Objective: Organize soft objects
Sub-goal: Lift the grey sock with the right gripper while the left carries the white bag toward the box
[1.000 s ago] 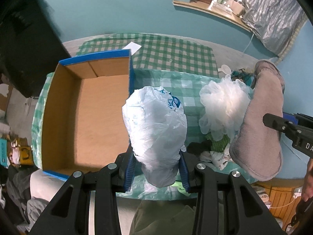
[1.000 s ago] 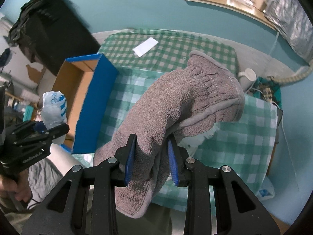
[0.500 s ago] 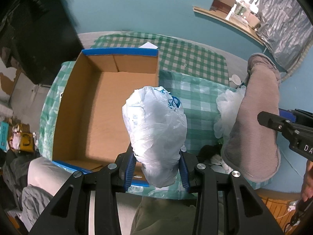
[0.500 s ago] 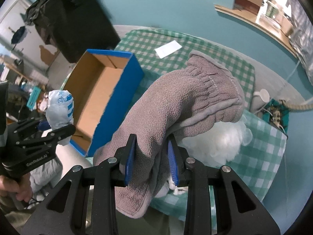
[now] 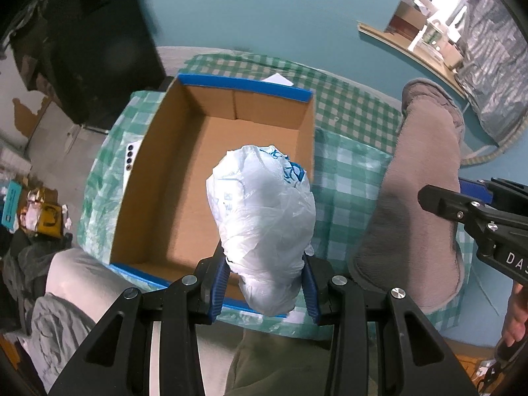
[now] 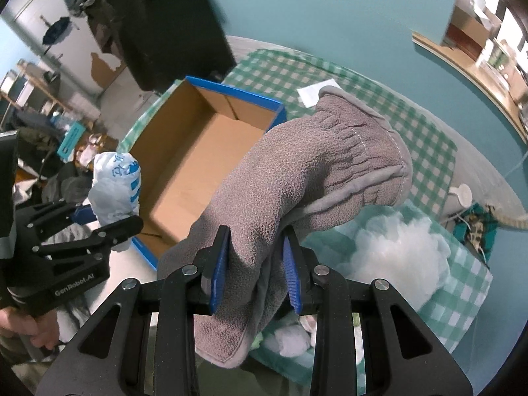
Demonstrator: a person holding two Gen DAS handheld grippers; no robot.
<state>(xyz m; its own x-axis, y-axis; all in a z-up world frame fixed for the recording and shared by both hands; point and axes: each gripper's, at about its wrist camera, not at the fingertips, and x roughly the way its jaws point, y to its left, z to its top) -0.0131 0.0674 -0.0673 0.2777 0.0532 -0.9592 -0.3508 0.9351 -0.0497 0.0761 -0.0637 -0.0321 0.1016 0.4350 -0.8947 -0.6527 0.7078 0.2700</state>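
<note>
My left gripper (image 5: 264,283) is shut on a crumpled white plastic bag with blue print (image 5: 264,211), held above the near right part of an open cardboard box with blue outer walls (image 5: 184,178). The box looks empty. My right gripper (image 6: 255,267) is shut on a grey fleece mitten (image 6: 297,178), held to the right of the box. The mitten (image 5: 419,198) and right gripper also show at the right of the left wrist view. The bag (image 6: 114,191) and left gripper show at the left of the right wrist view.
The box sits on a green-checked cloth (image 5: 346,115) over a table. A white fluffy mesh puff (image 6: 399,247) and small white fabric pieces (image 6: 290,340) lie on the cloth at the right. A white paper (image 6: 313,90) lies behind the box. A black object (image 6: 165,26) stands at the far left.
Both grippers have moved left toward the box with their loads. The bag now hangs over the box's near right part, and the mitten is closer to the box.
</note>
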